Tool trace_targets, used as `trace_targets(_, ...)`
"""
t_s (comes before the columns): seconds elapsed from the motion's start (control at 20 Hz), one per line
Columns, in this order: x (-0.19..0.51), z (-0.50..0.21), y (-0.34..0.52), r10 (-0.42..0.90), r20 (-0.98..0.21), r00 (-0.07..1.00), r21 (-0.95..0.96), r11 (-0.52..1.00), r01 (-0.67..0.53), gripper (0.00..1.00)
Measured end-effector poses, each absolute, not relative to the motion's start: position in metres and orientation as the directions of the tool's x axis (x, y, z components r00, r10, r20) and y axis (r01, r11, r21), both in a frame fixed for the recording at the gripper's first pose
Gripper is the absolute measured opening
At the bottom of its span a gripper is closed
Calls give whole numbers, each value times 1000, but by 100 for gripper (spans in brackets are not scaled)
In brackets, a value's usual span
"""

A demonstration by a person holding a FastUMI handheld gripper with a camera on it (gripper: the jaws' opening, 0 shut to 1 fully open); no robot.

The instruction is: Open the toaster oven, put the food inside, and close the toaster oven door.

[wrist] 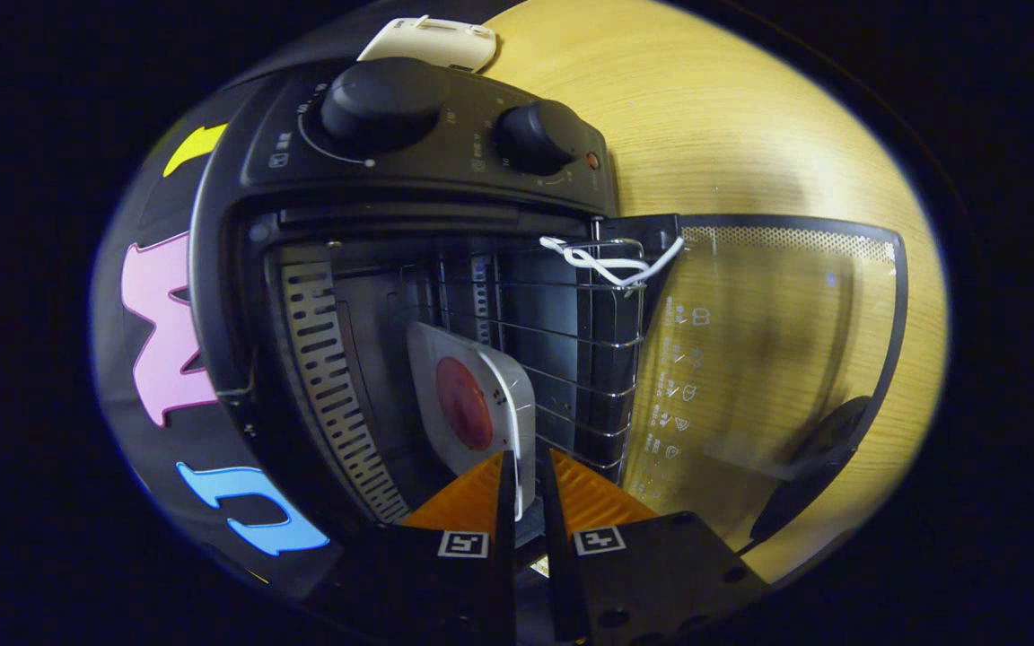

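Observation:
The black toaster oven (427, 170) appears turned on its side in this view, and its glass door (768, 359) hangs fully open. A white square plate (510, 381) carrying a round red piece of food (463, 404) is inside the oven cavity, resting against the wire rack (571, 341). My gripper (526, 459) is at the oven mouth. Its fingers are nearly together, with the near rim of the plate pinched between them.
Two black knobs (382, 103) (535, 135) sit on the oven's control panel. The door's dark handle (813, 467) sticks out near my fingers. A white cord (611, 265) is tied on the rack. The oven stands on a wooden table (732, 117), and a white object (432, 40) lies beyond it.

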State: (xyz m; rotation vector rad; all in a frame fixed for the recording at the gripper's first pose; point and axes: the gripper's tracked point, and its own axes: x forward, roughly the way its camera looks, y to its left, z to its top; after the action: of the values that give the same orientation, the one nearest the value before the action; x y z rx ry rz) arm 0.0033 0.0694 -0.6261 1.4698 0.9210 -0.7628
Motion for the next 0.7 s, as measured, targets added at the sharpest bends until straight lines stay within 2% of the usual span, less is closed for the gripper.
trace_targets(0.2,-13,-587,58,157,-847,508,530,155,834,20)
trace_targets(0.3,-25,-564,52,175,-831,529,556,320,767,19)
trace_targets(0.45,-50,-531,42,179,-823,539,523,610,595,20)
trace_targets(0.5,-59,-525,40,169,-821,546,490,699,520,29)
trace_targets(0.65,-85,-527,36,133,-833,537,356,872,337,33)
trace_targets(0.7,-95,-535,37,133,-845,517,326,896,302,53)
